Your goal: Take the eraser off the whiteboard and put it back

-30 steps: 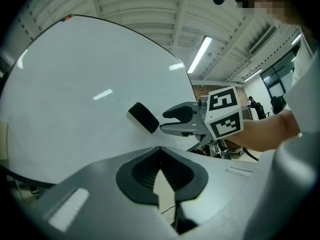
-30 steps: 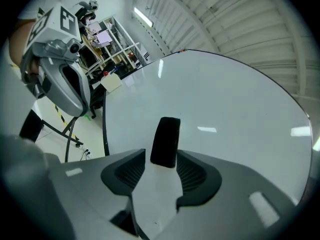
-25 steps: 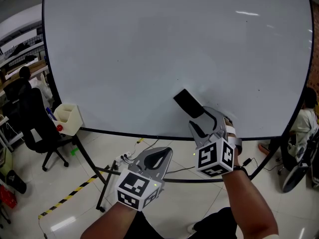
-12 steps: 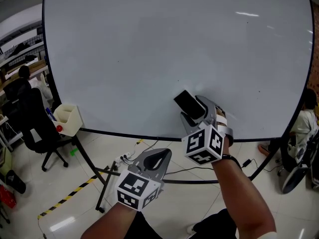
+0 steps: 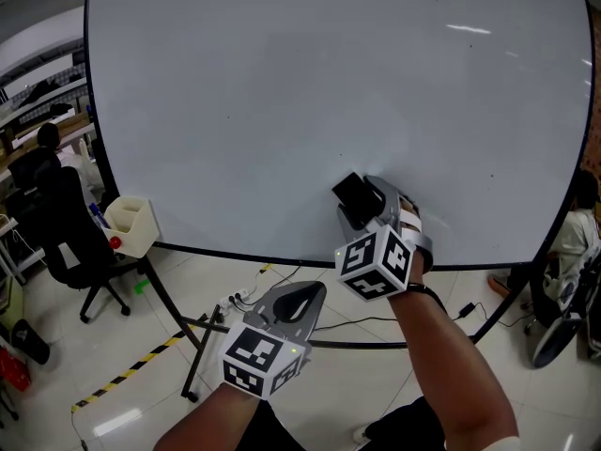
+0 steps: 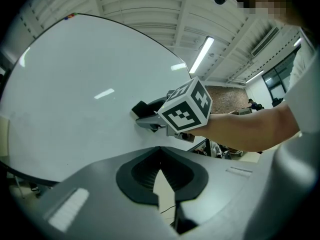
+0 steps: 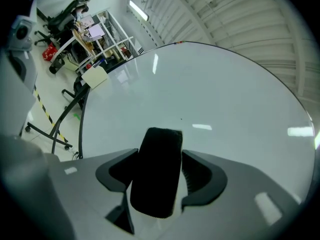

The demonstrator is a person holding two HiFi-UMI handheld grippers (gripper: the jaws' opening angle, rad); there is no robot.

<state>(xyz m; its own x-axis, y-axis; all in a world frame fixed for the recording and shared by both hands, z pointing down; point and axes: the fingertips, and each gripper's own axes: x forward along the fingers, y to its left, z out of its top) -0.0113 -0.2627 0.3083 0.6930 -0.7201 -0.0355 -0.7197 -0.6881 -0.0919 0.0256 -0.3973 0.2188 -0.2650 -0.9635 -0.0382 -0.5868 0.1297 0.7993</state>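
Two wide-spread jaws of the right gripper (image 5: 364,207) flank the black rectangular felt eraser (image 5: 353,194), stuck low right on the white whiteboard (image 5: 282,83), not yet pinching it. Best to close squarely across its long sides. The left gripper (image 5: 302,299) jaws sit together, empty.

No readable text, labels or numbers anywhere

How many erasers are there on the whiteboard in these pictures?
1. The black eraser lies on the lower part of the whiteboard, between the jaws of the open right gripper. I see no other one.
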